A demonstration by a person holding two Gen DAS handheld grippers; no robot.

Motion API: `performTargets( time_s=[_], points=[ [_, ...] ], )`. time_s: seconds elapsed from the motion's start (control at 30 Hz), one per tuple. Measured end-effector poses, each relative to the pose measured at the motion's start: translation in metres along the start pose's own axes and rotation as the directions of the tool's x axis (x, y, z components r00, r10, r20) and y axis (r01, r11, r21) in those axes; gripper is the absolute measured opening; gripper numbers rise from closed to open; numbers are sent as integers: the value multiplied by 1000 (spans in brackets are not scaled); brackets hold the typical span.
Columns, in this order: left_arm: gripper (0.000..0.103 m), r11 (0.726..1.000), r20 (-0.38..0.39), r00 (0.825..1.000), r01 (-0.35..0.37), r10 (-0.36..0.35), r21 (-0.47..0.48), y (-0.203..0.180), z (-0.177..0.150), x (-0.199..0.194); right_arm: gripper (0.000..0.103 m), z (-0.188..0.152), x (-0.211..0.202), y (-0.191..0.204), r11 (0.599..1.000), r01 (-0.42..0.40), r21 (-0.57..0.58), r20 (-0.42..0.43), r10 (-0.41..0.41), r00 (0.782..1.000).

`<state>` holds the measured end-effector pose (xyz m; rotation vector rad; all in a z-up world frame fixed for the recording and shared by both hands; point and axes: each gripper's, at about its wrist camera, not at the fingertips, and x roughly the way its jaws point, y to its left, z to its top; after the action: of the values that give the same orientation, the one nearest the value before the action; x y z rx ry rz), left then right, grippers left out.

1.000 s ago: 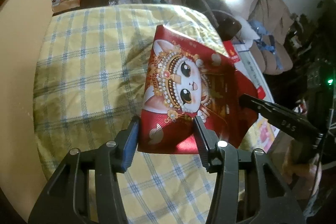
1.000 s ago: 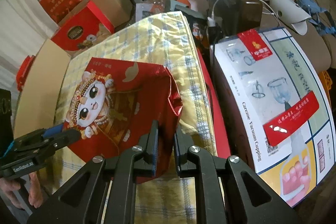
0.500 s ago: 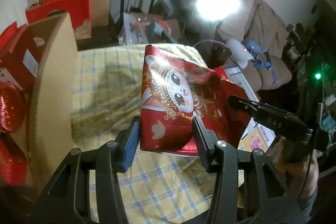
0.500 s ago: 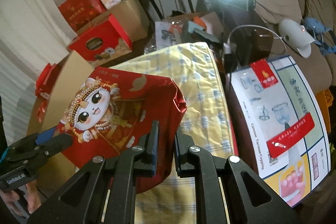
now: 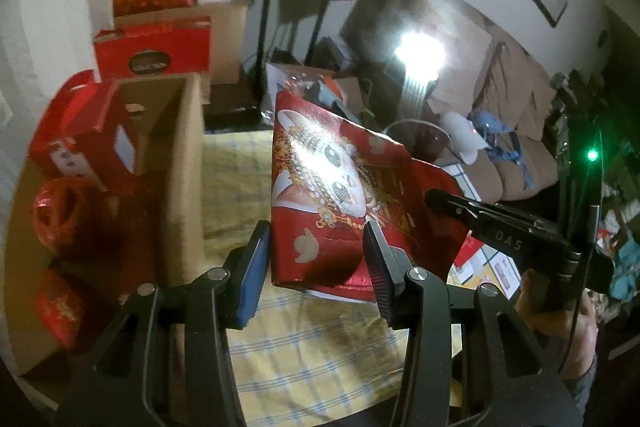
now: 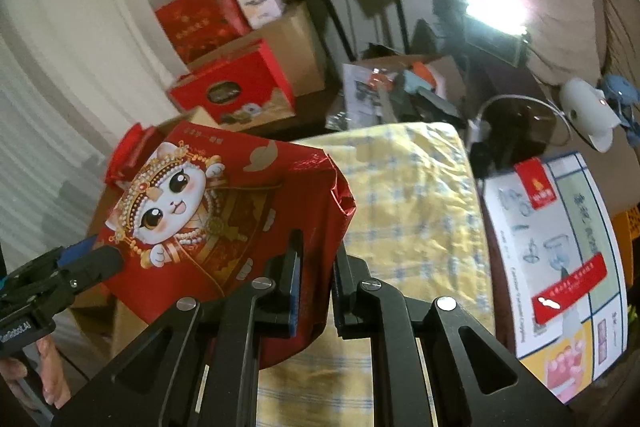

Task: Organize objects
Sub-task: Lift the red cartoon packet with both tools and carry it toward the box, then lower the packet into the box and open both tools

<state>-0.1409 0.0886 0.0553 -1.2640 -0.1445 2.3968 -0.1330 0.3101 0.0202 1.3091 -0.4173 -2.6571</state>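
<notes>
Yellow checked cloth (image 6: pixel 412 203) covered the table beneath a red cat-printed bag (image 5: pixel 340 203), held aloft. Left gripper (image 5: pixel 316 267), at six o'clock, was closing around its near edge. Right gripper (image 6: pixel 316 287) was clenched on its side at three o'clock.

The right gripper (image 5: pixel 434 201), at 3 o'clock in the left wrist view, bears "DAS". Print on the white carton (image 6: pixel 560 267) is illegible.

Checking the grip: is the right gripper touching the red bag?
Touching: the right wrist view shows the right gripper pinching the red bag's edge.
</notes>
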Motion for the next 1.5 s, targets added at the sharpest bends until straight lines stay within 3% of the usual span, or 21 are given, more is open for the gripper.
performTargets(
  time_s=[0.83,1.17,1.5],
  points=[
    [42,975,100,985,-122,142,-186,131,-15,-93,11,8,37,156,972,-165,-167,-57,158,986],
    [42,957,95,979,-151,179,-247,182,-27,-108,12,1,64,206,956,-188,-227,-104,168,980],
    [42,936,24,982,-169,186,-308,231,-47,-91,12,-19,98,235,944,-194,-268,-171,151,974]
  ],
)
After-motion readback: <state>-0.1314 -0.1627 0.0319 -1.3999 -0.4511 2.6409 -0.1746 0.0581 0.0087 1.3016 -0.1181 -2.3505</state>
